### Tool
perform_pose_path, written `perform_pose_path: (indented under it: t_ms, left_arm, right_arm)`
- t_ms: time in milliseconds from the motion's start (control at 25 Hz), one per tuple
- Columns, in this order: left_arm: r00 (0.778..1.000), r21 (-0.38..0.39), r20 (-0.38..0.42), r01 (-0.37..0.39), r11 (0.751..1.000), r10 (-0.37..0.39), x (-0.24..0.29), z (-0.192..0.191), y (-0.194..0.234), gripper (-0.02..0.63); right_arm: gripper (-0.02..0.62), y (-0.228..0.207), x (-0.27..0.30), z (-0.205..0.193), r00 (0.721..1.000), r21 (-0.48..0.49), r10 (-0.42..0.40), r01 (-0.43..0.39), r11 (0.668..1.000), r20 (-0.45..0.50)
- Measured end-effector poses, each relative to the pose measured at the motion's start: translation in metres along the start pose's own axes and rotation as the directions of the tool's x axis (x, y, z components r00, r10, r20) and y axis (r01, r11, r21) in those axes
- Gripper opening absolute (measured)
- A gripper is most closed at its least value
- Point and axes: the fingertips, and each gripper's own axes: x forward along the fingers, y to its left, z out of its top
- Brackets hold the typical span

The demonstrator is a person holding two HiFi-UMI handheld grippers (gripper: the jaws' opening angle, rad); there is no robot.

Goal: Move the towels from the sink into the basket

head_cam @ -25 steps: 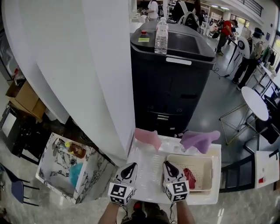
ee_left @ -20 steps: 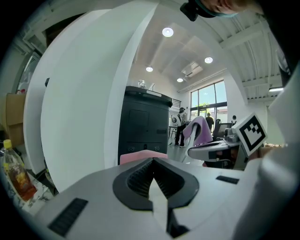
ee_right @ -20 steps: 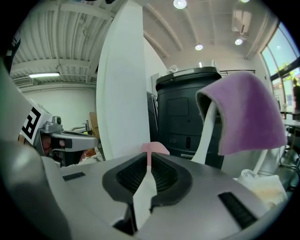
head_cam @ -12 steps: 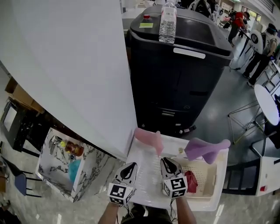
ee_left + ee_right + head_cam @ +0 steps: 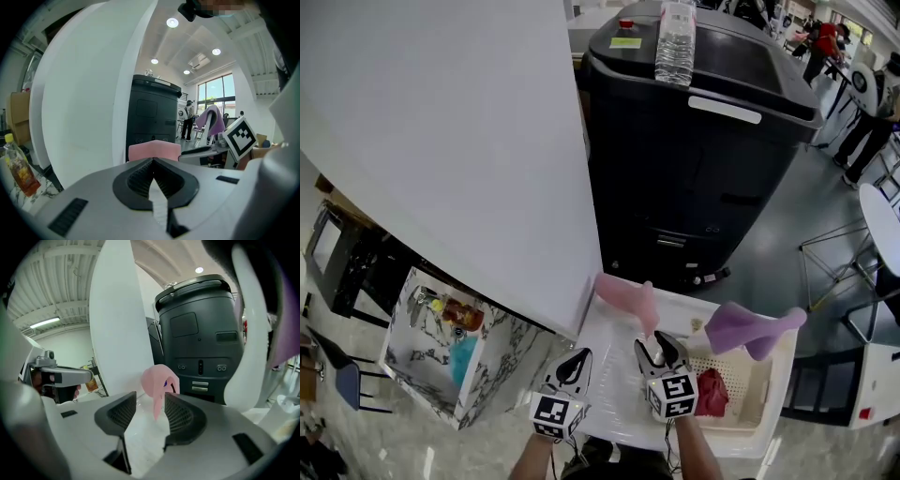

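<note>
Towels come first in the head view: a red towel (image 5: 711,392) lies in the basket (image 5: 748,382), a pink towel (image 5: 623,293) hangs over the sink's (image 5: 614,398) far rim, and a purple towel (image 5: 750,328) drapes near the basket's far edge. The right gripper (image 5: 661,349), shut a second ago, is now opening its jaws towards the pink one, likely the next pick.

Left gripper view: the left gripper (image 5: 152,163) has its jaws pressed together, empty.

Right gripper view: the pink towel (image 5: 159,380) hangs limp and folded beyond the spread jaws, with nothing between them.
</note>
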Motion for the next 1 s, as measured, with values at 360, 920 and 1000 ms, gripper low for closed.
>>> perform_pose_path:
  t_ms: [360, 920, 1000]
  left_arm:
    - [1.000, -0.015, -0.013, -0.017, 1.000, 0.017, 0.004, -0.006, 0.007, 0.003]
    - [0.999, -0.019, 0.035, -0.030, 0.999, 0.031, -0.005, 0.012, 0.011, 0.003]
    - [0.998, -0.020, 0.050, -0.035, 0.999, 0.036, -0.008, 0.018, 0.011, 0.003]
  right_arm:
    - [0.117, -0.005, 0.016, -0.004, 0.999, -0.029, -0.001, 0.000, 1.000, -0.036]
    - [0.031, -0.006, 0.007, 0.034, 0.999, -0.084, -0.026, 0.029, 0.996, 0.036]
    - [0.031, -0.006, 0.004, 0.048, 0.997, -0.093, -0.030, 0.036, 0.995, 0.065]
